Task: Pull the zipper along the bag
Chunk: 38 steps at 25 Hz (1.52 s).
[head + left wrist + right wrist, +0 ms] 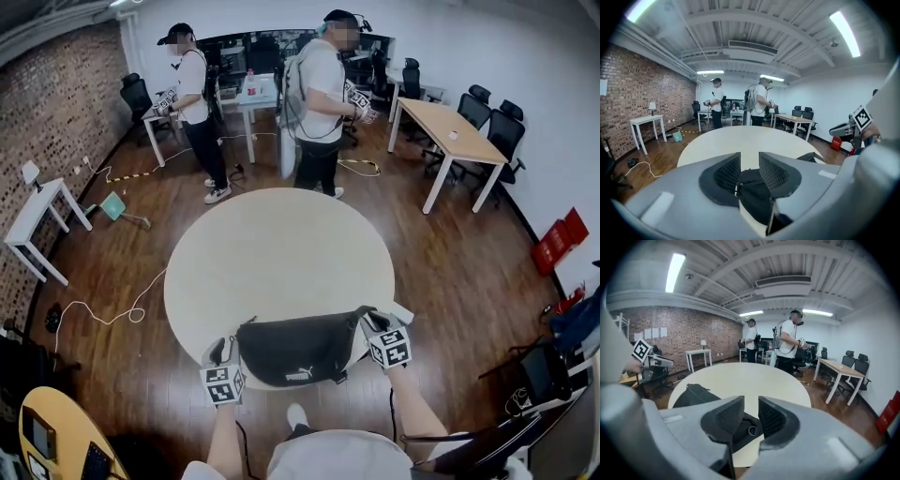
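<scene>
Lying across the near edge of the round cream table (pixel 281 246), the black bag (pixel 298 349) stretches left to right, with a white logo on its near side. The left gripper (pixel 222 352) sits at the bag's left end and the right gripper (pixel 368 322) at its right end, each with its marker cube towards the person.

From the left gripper view, the left gripper (pixel 749 161) has its jaws parted with a clear gap between the ribbed pads (pixel 727 171). Black bag (pixel 757 190) fabric lies just below that gap, and a small metal fitting (pixel 736 188) shows beside the left pad; whether the pads touch it cannot be told.

From the right gripper view, the right gripper (pixel 751 406) also stands with its jaws apart and nothing pinched between them. A small ring (pixel 751 431) on the end of the bag (pixel 693 394) lies under the gap.

Beyond the far side of the table, two people (pixel 322 98) stand on the wooden floor. A wooden desk (pixel 457 131) stands far right, a white side table (pixel 36 214) at the left by the brick wall (pixel 52 103).
</scene>
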Tool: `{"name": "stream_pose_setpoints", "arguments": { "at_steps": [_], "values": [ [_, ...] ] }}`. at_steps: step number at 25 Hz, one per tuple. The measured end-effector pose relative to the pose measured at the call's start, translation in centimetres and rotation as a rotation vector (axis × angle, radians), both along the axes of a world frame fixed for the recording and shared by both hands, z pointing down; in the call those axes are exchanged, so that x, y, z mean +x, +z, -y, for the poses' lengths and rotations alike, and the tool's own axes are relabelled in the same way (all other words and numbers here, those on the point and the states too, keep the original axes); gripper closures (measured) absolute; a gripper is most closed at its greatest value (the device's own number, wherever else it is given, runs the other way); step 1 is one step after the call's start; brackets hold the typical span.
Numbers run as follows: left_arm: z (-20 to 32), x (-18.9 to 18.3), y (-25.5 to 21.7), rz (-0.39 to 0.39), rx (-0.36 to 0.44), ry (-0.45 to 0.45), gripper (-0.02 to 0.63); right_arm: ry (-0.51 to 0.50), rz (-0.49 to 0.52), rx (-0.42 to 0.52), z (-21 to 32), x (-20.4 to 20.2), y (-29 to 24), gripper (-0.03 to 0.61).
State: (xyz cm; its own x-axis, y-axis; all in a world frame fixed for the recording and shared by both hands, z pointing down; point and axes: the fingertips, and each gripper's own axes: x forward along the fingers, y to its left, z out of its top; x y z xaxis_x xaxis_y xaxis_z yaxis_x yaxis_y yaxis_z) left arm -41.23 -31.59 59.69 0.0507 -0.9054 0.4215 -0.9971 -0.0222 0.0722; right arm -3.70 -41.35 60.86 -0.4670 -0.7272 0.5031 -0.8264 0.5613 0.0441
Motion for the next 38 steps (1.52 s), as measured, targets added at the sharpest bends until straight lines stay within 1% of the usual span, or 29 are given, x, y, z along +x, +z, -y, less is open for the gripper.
{"name": "stream_pose_setpoints", "arguments": {
  "at_steps": [3, 5, 8, 9, 11, 12, 14, 16, 18, 20, 22, 25, 29, 31, 35, 38],
  "values": [
    [-2.8, 4.5, -4.3, 0.018, 0.098, 0.022, 0.482, -0.047, 0.077, 0.078, -4.8, 0.9, -3.3, 0.505],
    [-5.4, 8.8, -6.2, 0.032, 0.149, 0.048, 0.493, -0.097, 0.111, 0.120, -8.8, 2.1, -4.9, 0.505],
    [-10.5, 16.1, -7.6, 0.055, 0.191, 0.089, 0.503, -0.171, 0.169, 0.159, -15.4, 4.7, -6.7, 0.508],
    [-12.2, 18.5, -7.9, 0.060, 0.203, 0.099, 0.509, -0.191, 0.186, 0.170, -17.5, 5.8, -7.2, 0.515],
    [-15.5, 22.8, -8.8, 0.063, 0.227, 0.113, 0.522, -0.219, 0.216, 0.193, -21.2, 8.1, -8.6, 0.560],
    [-17.1, 24.8, -9.4, 0.057, 0.240, 0.117, 0.532, -0.225, 0.234, 0.204, -22.8, 9.2, -9.5, 0.576],
    [-20.1, 28.2, -10.9, 0.037, 0.262, 0.127, 0.562, -0.223, 0.272, 0.228, -25.8, 11.3, -11.6, 0.588],
    [-22.8, 30.8, -12.6, 0.019, 0.279, 0.144, 0.591, -0.214, 0.304, 0.256, -28.4, 12.8, -14.1, 0.588],
    [-25.0, 32.5, -14.6, 0.013, 0.300, 0.161, 0.595, -0.206, 0.325, 0.285, -30.8, 13.7, -16.7, 0.588],
    [-26.9, 33.8, -16.8, 0.008, 0.337, 0.170, 0.597, -0.196, 0.332, 0.307, -33.0, 14.5, -18.9, 0.588],
    [-28.5, 34.6, -19.2, 0.001, 0.392, 0.172, 0.595, -0.188, 0.327, 0.320, -35.0, 14.7, -20.5, 0.588],
    [-30.1, 34.9, -22.0, 0.006, 0.446, 0.179, 0.597, -0.194, 0.309, 0.343, -37.8, 13.4, -21.8, 0.588],
    [-32.1, 35.0, -23.1, 0.019, 0.448, 0.222, 0.597, -0.188, 0.330, 0.389, -39.9, 10.3, -23.3, 0.588],
    [-33.1, 34.1, -22.9, 0.023, 0.440, 0.211, 0.597, -0.194, 0.342, 0.401, -40.5, 8.5, -24.0, 0.588],
    [-34.6, 31.7, -22.2, 0.048, 0.426, 0.175, 0.597, -0.211, 0.333, 0.434, -41.9, 5.6, -25.3, 0.588],
    [-35.7, 30.0, -22.2, 0.023, 0.454, 0.142, 0.597, -0.227, 0.338, 0.437, -42.5, 3.7, -25.5, 0.588]
  ]
}}
